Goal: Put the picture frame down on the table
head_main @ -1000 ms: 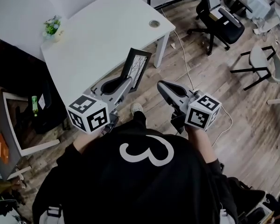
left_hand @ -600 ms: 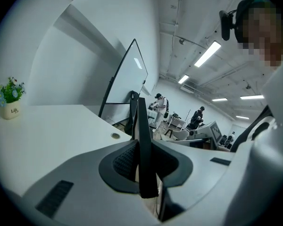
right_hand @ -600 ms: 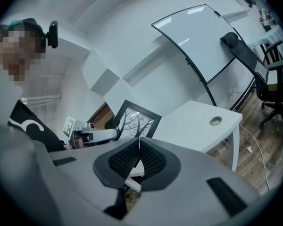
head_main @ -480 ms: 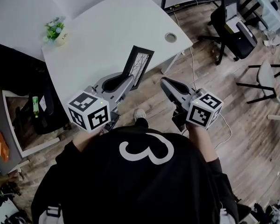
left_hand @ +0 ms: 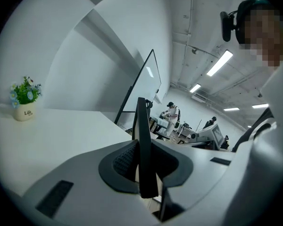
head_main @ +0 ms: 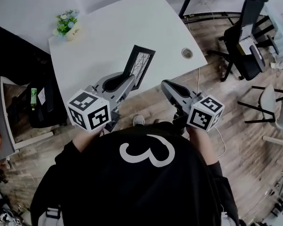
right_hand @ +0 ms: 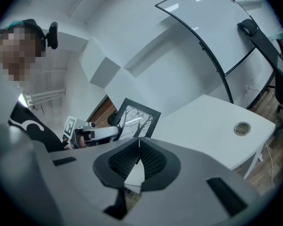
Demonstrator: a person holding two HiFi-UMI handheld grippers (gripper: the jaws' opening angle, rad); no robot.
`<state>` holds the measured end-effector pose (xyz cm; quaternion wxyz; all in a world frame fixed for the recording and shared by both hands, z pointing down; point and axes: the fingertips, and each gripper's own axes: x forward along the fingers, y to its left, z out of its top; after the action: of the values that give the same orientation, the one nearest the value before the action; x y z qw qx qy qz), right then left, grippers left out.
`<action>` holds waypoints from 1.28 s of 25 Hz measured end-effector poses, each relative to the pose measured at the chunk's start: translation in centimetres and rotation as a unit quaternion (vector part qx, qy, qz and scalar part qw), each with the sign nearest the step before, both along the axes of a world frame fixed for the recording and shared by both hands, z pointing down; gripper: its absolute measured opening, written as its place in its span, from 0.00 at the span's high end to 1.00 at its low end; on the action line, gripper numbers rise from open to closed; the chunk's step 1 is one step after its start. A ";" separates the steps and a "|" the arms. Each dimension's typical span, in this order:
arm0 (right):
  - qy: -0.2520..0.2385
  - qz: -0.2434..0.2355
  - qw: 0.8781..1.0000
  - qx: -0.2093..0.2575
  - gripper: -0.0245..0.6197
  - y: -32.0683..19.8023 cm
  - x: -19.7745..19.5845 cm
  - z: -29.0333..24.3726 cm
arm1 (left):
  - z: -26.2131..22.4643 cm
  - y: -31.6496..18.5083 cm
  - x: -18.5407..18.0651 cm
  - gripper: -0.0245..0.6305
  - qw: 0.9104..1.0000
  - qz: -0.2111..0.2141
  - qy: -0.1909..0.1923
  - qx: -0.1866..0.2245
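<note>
Presently grasps picture frame (head_main: 140, 65) in left gripper (head_main: 130, 81), near bench (head_main: 113, 27) edge; holds right gripper (head_main: 164, 84) clenched, empty.

Black long-sleeved top (head_main: 141, 187), white 3 (head_main: 147, 152); grey left gripper (head_main: 131, 79), right gripper (head_main: 164, 84), black-and-white marker cubes (head_main: 89, 111).

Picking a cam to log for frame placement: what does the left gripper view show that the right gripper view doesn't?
Left gripper view only: the black rectangular picture frame edge-on between the jaws of the left tool, which is shut on it, and a small green plant in a white pot on the white table. Right gripper view only: the frame's front with a bare-tree print, a grey round cable grommet in the tabletop, and the right tool shut on nothing. Both: the frame, the left tool holding it, the table, a whiteboard.
</note>
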<state>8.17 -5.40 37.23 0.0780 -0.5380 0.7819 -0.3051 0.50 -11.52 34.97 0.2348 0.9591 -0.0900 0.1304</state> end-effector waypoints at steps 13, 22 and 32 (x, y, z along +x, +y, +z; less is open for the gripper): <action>-0.005 -0.106 0.994 0.015 0.92 -7.9 -0.1 -1.1 | -0.9 -5.8 -1.0 0.86 0.995 -0.104 0.002 0.001; -0.001 -0.188 0.982 0.006 0.92 -12.9 1.8 -1.5 | -0.6 -9.4 0.7 0.86 0.983 -0.181 0.004 -0.012; -0.011 -0.234 0.972 -0.013 0.92 -15.8 5.1 0.0 | 0.8 -11.2 4.0 0.86 0.974 -0.224 -0.006 -0.028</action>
<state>13.27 -21.18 37.25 0.0060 -0.3372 0.8811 -0.3315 4.49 -22.76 35.74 0.2843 0.9067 -0.3003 0.0827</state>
